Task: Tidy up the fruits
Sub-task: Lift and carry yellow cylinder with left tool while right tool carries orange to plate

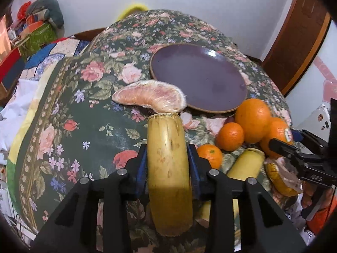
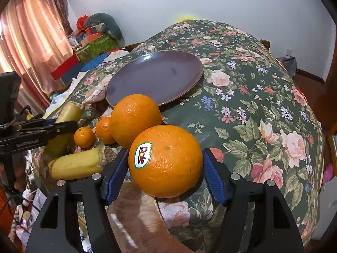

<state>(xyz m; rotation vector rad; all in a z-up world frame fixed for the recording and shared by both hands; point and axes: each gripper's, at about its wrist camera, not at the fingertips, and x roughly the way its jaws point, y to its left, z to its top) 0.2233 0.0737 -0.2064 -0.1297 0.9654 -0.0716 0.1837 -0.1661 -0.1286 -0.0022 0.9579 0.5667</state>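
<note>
Both tongs are busy with fruit. Left tongs [image 1: 167, 158] have their blue pads pressed on the two sides of a banana piece [image 1: 168, 168], so they grip it; this piece points away from the hand toward the plate. Right tongs [image 2: 165, 168] stand around the labelled orange [image 2: 166, 161]. The left pad looks to touch the peel, the right pad looks just beside it with a thin gap, so I cannot tell if the orange is really squeezed or only framed.

Close to the tongs lies a second banana piece [image 2: 78, 164] on the flowered cloth [image 2: 252, 116]. A little further are two small mandarins [image 2: 84, 137] and a second big orange [image 2: 134, 120], all touching or almost touching in one heap. On the left side a pomelo segment [image 1: 149, 94] lies at the tip of the held banana piece, just beside the plate's near rim. The purple plate [image 2: 189, 63] is furthest and has nothing on it.

I judge that the task is at its beginning: no fruit is on the plate yet, and the step in hand is the grasp of the first two pieces. The next move, I think, asks to lift the banana piece over the pomelo segment without pushing it, and to put it on the plate. For the orange, a firm closing is needed first, because a round fruit can slip out or roll into the heap.
</note>
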